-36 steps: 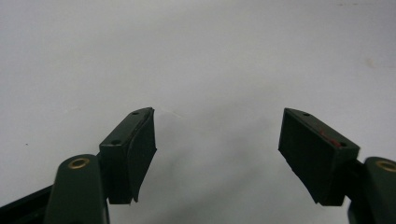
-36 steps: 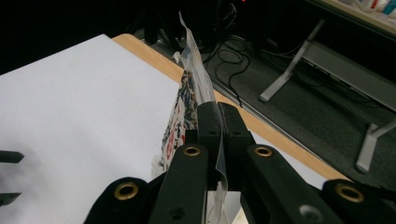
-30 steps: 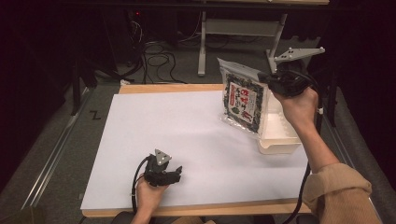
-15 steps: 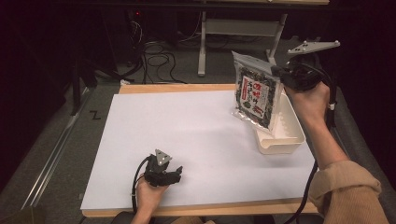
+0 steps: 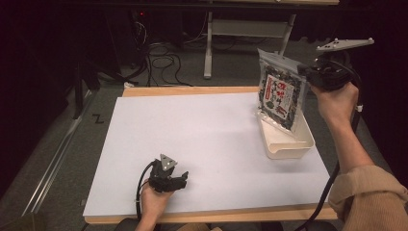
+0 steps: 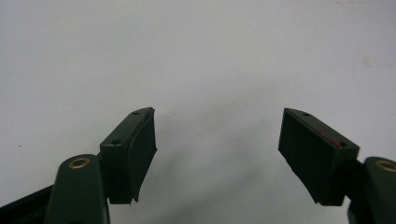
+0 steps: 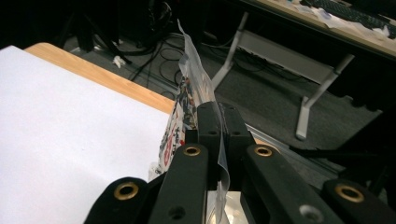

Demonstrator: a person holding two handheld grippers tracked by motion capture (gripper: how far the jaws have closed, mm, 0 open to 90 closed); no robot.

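The shallow cream plastic tray (image 5: 288, 144) at the right edge of the white table sheet (image 5: 202, 144) looks bare inside. Above its far end hangs the clear printed snack bag with dark contents (image 5: 281, 94), its edge clamped between the right gripper (image 5: 305, 72)'s jaws; the right gripper view shows the film (image 7: 187, 88) pinched edge-on. The left gripper (image 5: 183, 177) rests near the table's front edge, and its own view shows its jaws apart over the bare sheet.

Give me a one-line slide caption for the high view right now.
Right gripper holds a printed snack bag upright above the white bin; left gripper rests open on the white table.
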